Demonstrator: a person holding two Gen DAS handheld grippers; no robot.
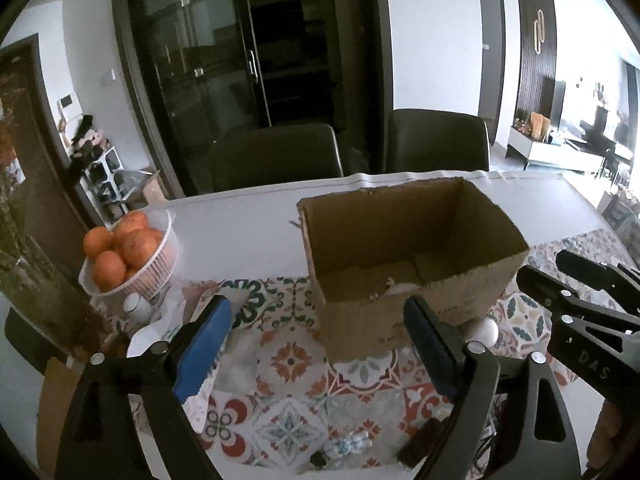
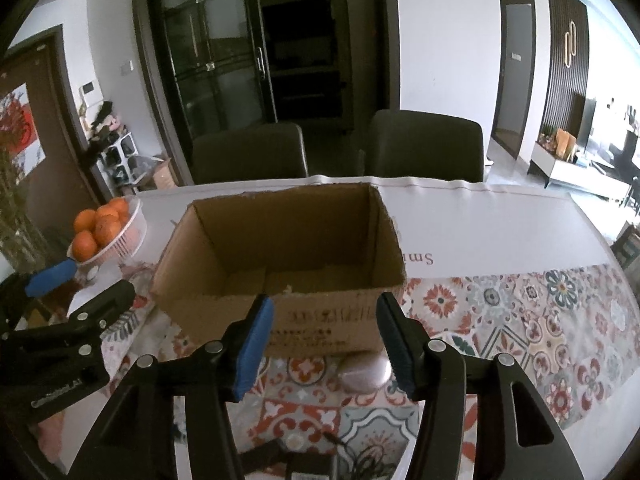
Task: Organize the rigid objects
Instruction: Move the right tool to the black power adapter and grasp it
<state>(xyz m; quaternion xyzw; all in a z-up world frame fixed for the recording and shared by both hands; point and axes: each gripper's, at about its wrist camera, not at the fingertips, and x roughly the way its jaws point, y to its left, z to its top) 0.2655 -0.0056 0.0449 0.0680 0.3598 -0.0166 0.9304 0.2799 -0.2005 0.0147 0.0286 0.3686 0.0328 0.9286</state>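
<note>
An open, empty cardboard box point(image 1: 408, 252) stands on the patterned tablecloth; it also shows in the right wrist view point(image 2: 280, 248). A white rounded object point(image 2: 365, 371) lies on the cloth just in front of the box, and shows in the left wrist view point(image 1: 486, 330) beside the box's near corner. My left gripper point(image 1: 316, 344) is open and empty, short of the box. My right gripper point(image 2: 325, 340) is open and empty, above the white object. A small clear bottle point(image 1: 346, 444) and a dark block point(image 1: 420, 442) lie near the front edge.
A white basket of oranges point(image 1: 132, 256) stands at the left, with a small white jar point(image 1: 134, 306) in front of it. Two dark chairs point(image 1: 276, 156) stand behind the table. Cables and dark items point(image 2: 304, 460) lie at the near edge.
</note>
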